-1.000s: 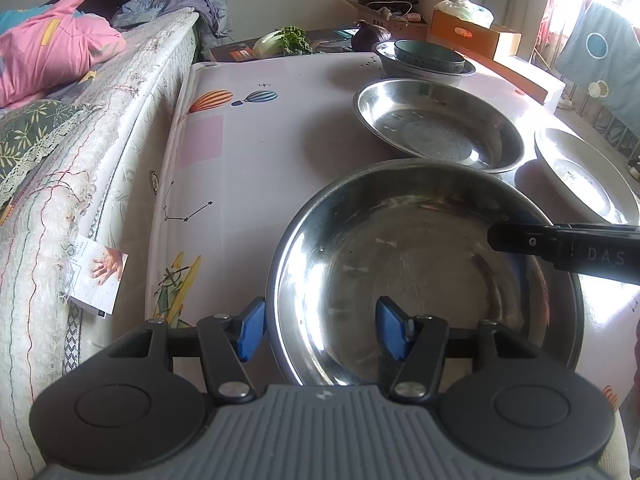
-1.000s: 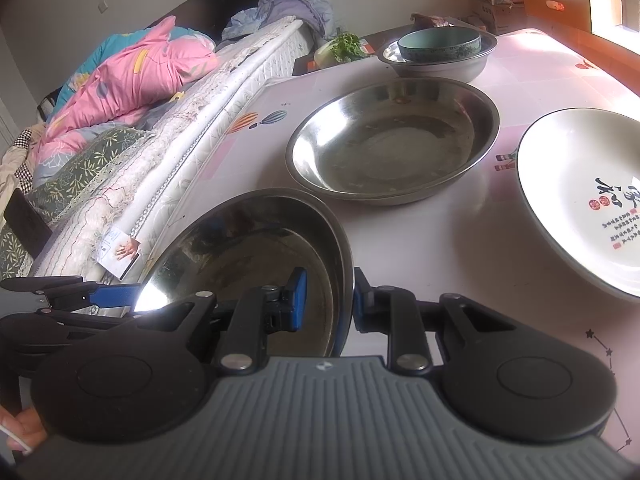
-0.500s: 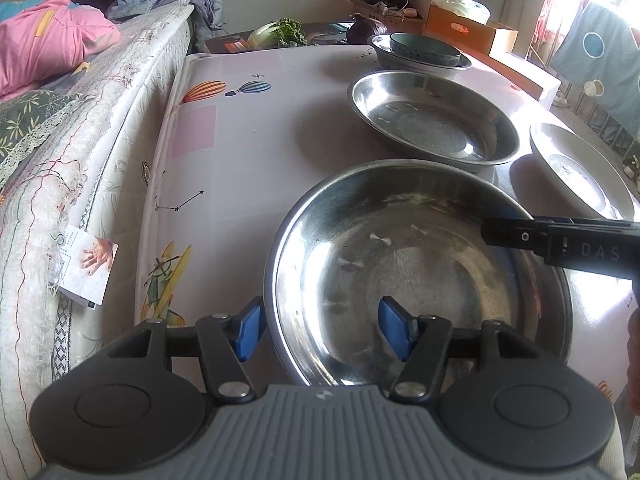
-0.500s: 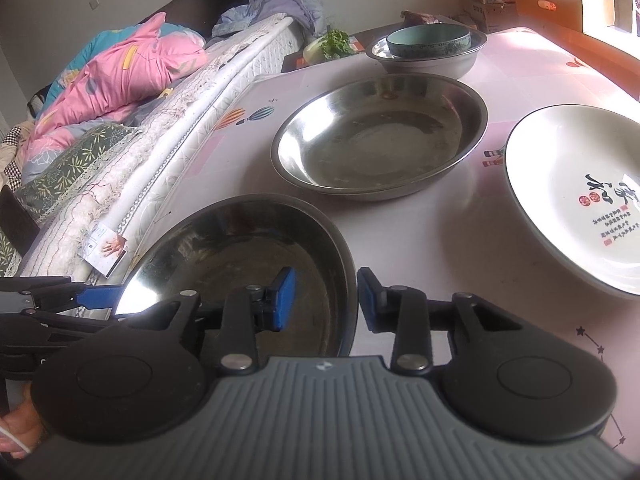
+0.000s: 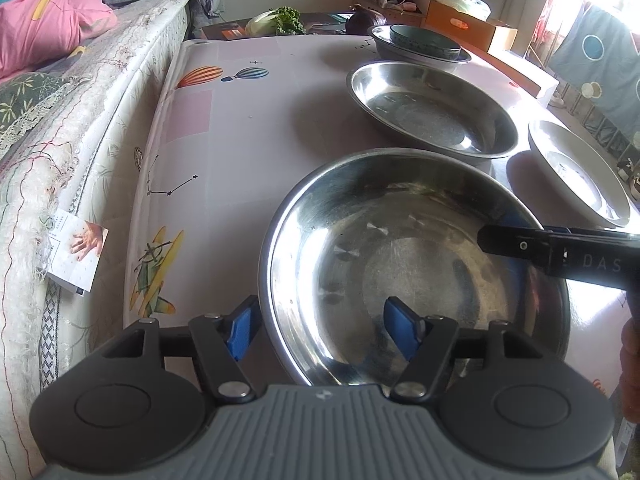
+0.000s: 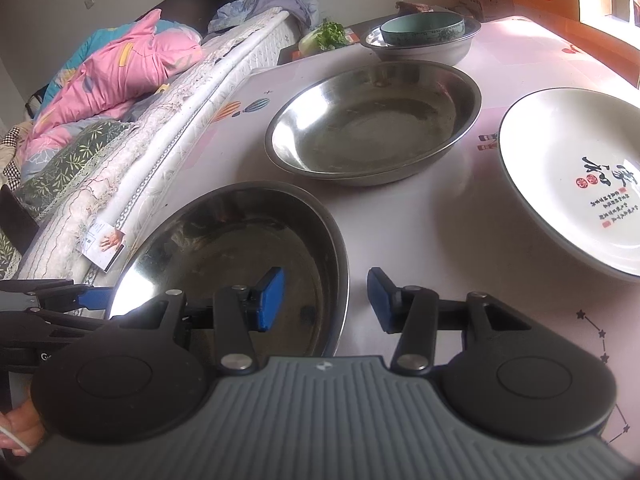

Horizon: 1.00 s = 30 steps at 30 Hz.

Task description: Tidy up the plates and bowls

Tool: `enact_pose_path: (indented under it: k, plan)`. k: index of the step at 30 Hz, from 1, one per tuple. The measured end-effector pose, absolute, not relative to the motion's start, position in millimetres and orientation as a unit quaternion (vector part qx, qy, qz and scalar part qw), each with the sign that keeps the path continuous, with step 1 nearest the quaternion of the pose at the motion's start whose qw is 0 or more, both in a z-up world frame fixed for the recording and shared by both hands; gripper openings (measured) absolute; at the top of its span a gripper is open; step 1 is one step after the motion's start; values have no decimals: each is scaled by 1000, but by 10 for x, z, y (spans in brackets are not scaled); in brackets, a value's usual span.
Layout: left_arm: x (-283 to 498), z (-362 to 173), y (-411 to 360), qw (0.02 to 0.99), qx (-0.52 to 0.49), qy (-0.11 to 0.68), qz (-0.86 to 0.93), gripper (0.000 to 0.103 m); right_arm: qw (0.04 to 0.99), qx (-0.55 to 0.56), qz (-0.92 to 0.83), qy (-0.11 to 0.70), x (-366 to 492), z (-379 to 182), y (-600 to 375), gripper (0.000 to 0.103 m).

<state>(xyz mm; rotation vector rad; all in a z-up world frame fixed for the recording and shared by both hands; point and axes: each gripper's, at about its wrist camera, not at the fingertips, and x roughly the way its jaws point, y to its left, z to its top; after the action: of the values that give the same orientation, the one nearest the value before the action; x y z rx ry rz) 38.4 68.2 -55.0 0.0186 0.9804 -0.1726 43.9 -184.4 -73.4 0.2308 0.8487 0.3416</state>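
Pink quilt on mattress, leafy greens — cardboard box

Near steel basin: its near rim is hidden behind the left gripper body. In the right wrist view, the white plate is cut off by the right edge, and its printed text is too small to read. Far teal bowl: its base is hidden inside the steel bowl. A hand is clipped at the frame edge.
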Motion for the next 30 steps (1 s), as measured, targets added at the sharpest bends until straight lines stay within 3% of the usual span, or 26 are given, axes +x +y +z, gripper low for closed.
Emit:
enact_pose_path:
  k: [20,30]
  plan:
    - [238,-511,701,870,-18,478,-117,69,888,115,181,407,432,-735,-1804,45]
    - [270,-552,621,879,23,465,-102,69,891,110,173,405,397,-749,-1812,37]
